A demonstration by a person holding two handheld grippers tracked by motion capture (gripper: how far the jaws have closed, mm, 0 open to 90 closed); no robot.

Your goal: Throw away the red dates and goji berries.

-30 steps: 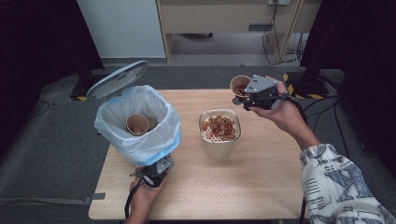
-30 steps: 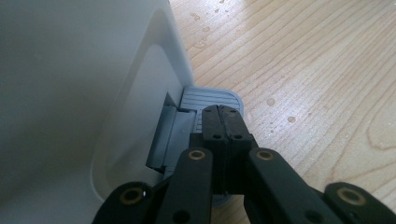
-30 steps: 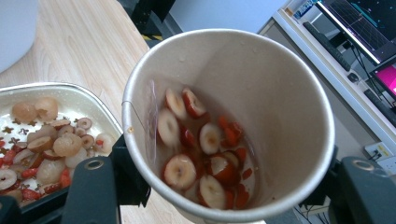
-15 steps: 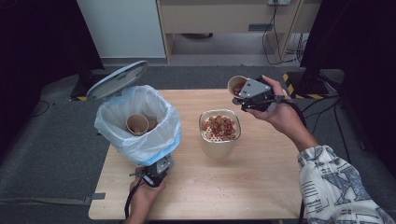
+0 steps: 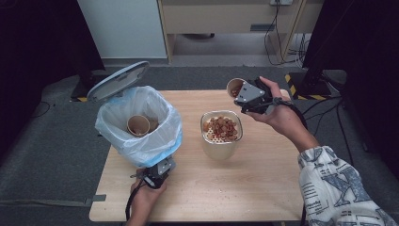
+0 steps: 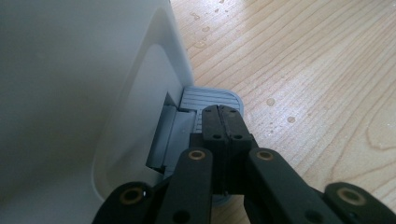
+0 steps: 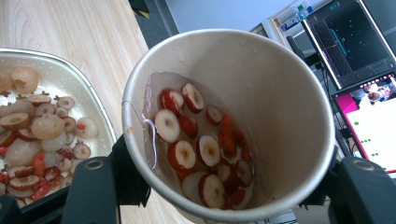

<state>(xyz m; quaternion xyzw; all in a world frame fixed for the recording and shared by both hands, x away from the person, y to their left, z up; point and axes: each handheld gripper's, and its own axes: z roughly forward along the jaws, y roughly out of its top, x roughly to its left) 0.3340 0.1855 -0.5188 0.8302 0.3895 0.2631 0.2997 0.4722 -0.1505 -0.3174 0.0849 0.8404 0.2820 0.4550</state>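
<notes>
My right gripper (image 5: 243, 92) is shut on a paper cup (image 5: 234, 87) and holds it tilted above the table, just up and right of the strainer tub (image 5: 221, 143). In the right gripper view the cup (image 7: 261, 93) holds red date slices (image 7: 196, 149) in a little liquid between my jaws (image 7: 226, 179). The tub (image 7: 93, 100) is heaped with drained fruit pieces. My left gripper (image 5: 157, 173) is shut with nothing between its jaws. Its tips (image 6: 223, 114) rest on the grey pedal (image 6: 212, 95) of the white bin (image 5: 139, 125), whose lid (image 5: 117, 80) stands open.
The bin is lined with a clear bag and has another paper cup (image 5: 138, 125) lying inside. The bin's white wall (image 6: 84, 93) sits close on the left of my left gripper. Water drops speckle the wooden table (image 6: 303, 70). A monitor (image 7: 355, 42) glows beyond the table.
My right gripper has carried the cup slightly left, toward the strainer tub, tipping it a bit more. My left gripper has stayed on the pedal.
</notes>
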